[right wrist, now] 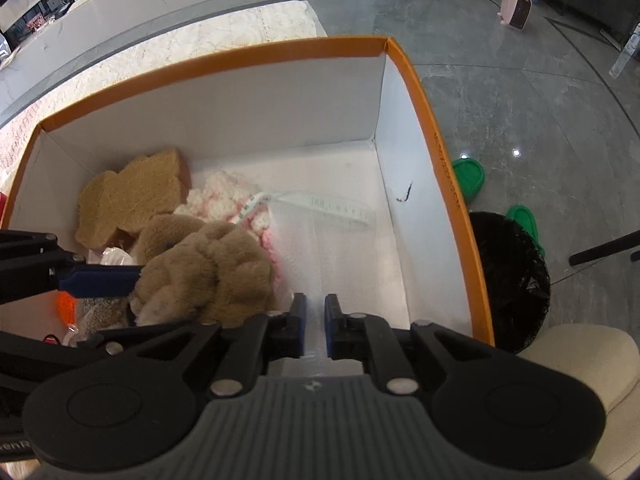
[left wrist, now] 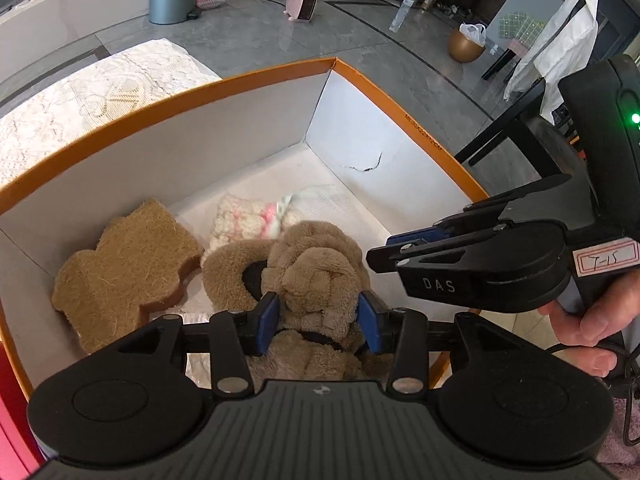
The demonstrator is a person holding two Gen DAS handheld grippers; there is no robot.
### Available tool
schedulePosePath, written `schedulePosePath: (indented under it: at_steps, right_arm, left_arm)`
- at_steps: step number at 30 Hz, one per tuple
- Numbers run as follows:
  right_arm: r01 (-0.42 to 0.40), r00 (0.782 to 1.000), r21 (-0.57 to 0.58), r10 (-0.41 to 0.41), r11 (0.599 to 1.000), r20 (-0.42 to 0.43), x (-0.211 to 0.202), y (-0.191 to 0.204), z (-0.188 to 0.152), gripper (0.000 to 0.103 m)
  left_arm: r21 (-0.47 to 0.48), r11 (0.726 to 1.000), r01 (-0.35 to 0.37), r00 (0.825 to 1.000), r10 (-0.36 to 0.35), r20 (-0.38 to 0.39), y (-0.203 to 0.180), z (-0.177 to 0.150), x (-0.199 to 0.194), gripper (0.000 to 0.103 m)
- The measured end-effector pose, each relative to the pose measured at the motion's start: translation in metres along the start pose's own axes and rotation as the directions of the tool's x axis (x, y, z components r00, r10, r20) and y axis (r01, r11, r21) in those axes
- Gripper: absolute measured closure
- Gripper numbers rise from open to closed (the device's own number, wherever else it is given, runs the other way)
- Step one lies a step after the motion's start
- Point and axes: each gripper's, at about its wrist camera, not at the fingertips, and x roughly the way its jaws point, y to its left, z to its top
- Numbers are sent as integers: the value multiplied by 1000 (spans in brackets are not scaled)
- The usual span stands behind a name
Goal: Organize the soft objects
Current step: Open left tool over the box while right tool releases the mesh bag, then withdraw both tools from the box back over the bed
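From the left wrist we look down into the orange-rimmed box [left wrist: 256,76], and the left gripper [left wrist: 318,312] has its blue pads [left wrist: 269,314] on either side of the tan plush toy [left wrist: 316,276]. The fur bulges up between the pads and touches both, so we call that a grip on the plush, with the jaws about half spread. Only this view gives us the right gripper [left wrist: 394,248] from the side, coming in from three o'clock, with a hand [left wrist: 588,320] wrapped round its handle and a handwritten label [left wrist: 606,258] on the body.

Over to the right wrist, and here we get what the other camera cannot see: the right gripper [right wrist: 316,320] has its two blue pads [right wrist: 300,312] slightly apart with nothing between them, just the bare white floor of the box [right wrist: 224,58] below. At nine o'clock the left gripper's blue finger [right wrist: 100,278] presses into the plush [right wrist: 208,276]. This view also picks out a white tape [right wrist: 328,206] trailing toward three o'clock from the pink-and-white fluffy piece [right wrist: 224,196], a black bin [right wrist: 508,280] and green slippers [right wrist: 468,176] outside the box.

The plush is shaggy, folded on itself, sitting low in the near part of the box. At its ten o'clock lies the coarse brown fibre pad [left wrist: 128,268], flat with a scalloped edge; the fluffy piece [left wrist: 248,220] sits just behind, touching the plush.
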Motion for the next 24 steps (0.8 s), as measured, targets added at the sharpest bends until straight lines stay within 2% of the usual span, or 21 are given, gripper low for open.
schedulePosePath:
  at_steps: [1,5,7,9,14,18,21,24]
  right_arm:
    - [7,1000,1,-7,1000,-1,-1,1,0,81]
    - [23,1000,-4,-23,1000,9,-8,3,-2,77]
    - [30,999,-1,-30,1000,18,-14,4,-2,65]
    - [41,998,-2,-41,999,37,-22,5,-3,60]
    - [56,996,11,-56,998,75,-44,11,-9,58]
    - [56,989,19,-58,998,135,-69,19,-18,51]
    - [55,982,11,-56,998,180,-88,32,-27,49]
    - [55,970,-3,-52,999,236,-108,50,-39,46]
  left_arm:
    - [1,1000,-1,1000,1,1,-1,0,-5,50]
    - [9,1000,-10,1000,10,20,-5,-3,-18,46]
    - [8,1000,-7,999,7,39,-5,-4,-28,40]
    - [10,1000,-16,998,15,63,-6,-6,-40,39]
    - [22,999,-43,992,40,121,-9,-19,-74,39]
    - [6,998,-56,982,54,179,-10,-32,-105,39]
    - [-10,997,-73,972,74,222,-10,-45,-130,39]
    - [-33,994,-103,953,108,283,-9,-63,-154,39]
